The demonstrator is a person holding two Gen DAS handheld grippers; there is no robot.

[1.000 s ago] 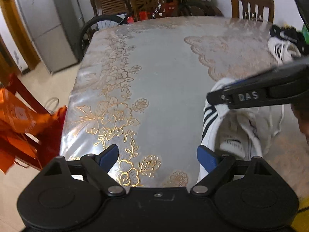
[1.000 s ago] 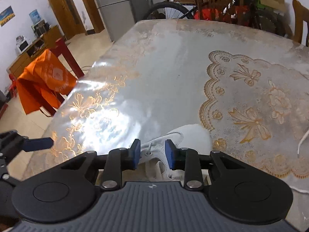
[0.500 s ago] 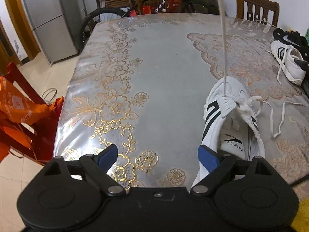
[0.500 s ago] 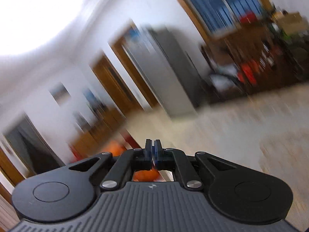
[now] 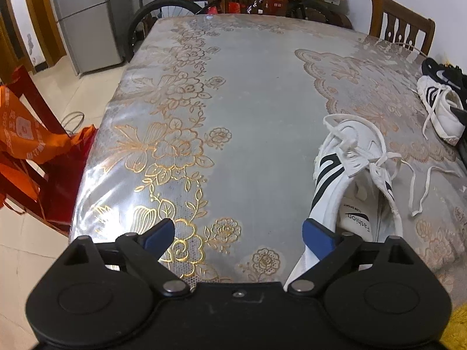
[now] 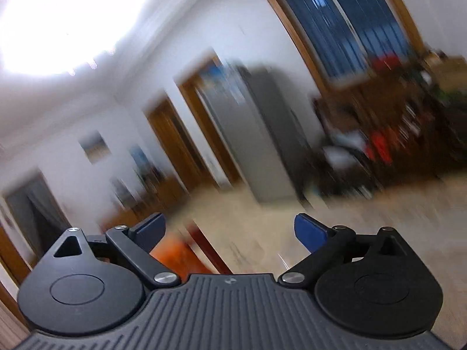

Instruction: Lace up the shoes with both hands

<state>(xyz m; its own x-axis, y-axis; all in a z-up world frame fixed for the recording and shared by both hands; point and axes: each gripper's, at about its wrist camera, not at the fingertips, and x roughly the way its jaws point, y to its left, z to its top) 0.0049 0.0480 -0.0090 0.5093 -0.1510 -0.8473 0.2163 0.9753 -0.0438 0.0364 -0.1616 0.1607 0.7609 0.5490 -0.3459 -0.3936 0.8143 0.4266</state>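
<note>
- Left wrist view: I see the table (image 5: 256,110) filling most of the frame under a glossy cloth printed with gold flowers.
- At 10 o'clock beyond the table I note a grey refrigerator (image 5: 84,20), and at 12 o'clock a bicycle wheel (image 5: 163,8) just beside the far table edge.
- At 9 o'clock, off the table, an orange bag (image 5: 26,143) hangs on a red frame.
- At 1 o'clock a wooden chair (image 5: 400,26) stands at the far corner.
- The shoe (image 5: 347,180), white with black stripes, lies on the table at 3 o'clock, toe pointing away, opening towards the camera.
- Its white lace (image 5: 420,186) is loose: one end trails over the cloth to the right, and a loop sits at the toe side.
- A second white shoe (image 5: 443,110) and a black shoe (image 5: 443,73) lie together at 2 o'clock, well apart from the first.
- My left gripper (image 5: 238,234) is spread wide and holds nothing; its right blue pad (image 5: 316,237) overlaps the shoe's heel side in the picture, though I cannot tell whether it touches.
- Right wrist view: my right gripper (image 6: 230,229) is likewise spread wide and empty, aimed up at a blurred room; neither table nor shoe shows there.
</note>
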